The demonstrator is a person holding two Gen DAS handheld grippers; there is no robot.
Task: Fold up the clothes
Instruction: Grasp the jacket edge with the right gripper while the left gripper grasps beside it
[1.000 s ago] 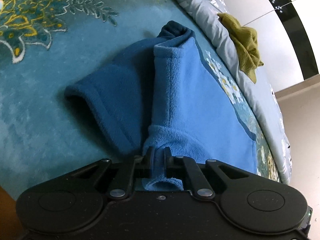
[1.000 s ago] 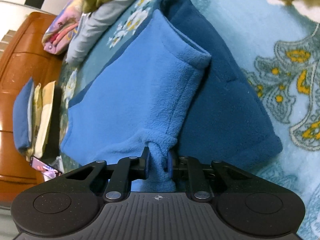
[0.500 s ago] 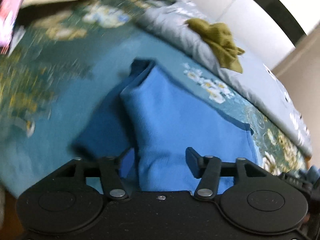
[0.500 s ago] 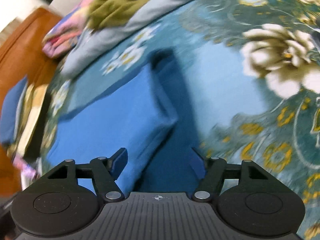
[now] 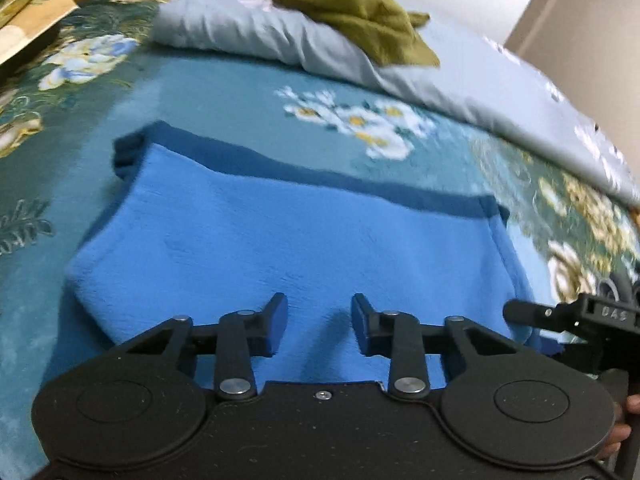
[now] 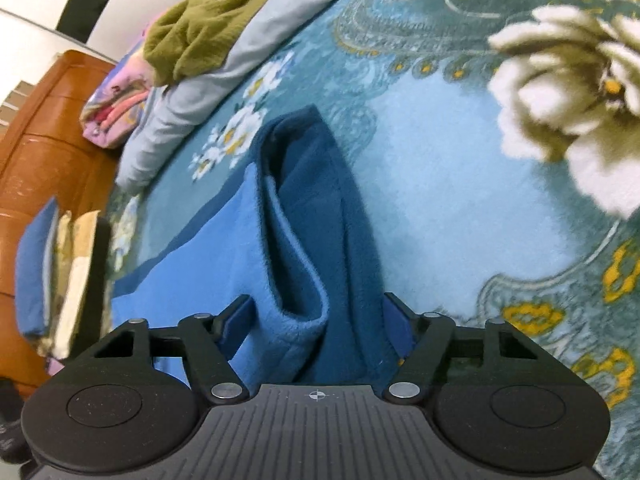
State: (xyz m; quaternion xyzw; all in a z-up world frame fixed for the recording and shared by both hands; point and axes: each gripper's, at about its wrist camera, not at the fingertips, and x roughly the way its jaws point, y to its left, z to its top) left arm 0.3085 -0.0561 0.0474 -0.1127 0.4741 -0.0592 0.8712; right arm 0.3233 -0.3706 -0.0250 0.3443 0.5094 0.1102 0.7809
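A blue fleece garment point(image 5: 288, 240) lies folded on the teal floral bedspread point(image 5: 224, 92), its light blue side on top and a darker blue layer point(image 5: 360, 184) showing along the far edge. My left gripper point(image 5: 319, 322) is open and empty just above the near edge of the garment. My right gripper point(image 6: 318, 320) is open and empty at the garment's side fold point(image 6: 304, 240), where the dark layer wraps over the light one. The right gripper's body shows at the right edge of the left wrist view point(image 5: 576, 316).
A grey quilt point(image 5: 440, 60) lies along the far side with an olive green garment point(image 5: 360, 8) on it. Folded pink clothes point(image 6: 116, 108), a wooden headboard point(image 6: 44, 136) and stacked pillows point(image 6: 52, 272) stand at the bed's head.
Both grippers were shut on the light blue fleece edge a second ago. Both opened and let it go, then drew back; the garment now lies flat and folded.
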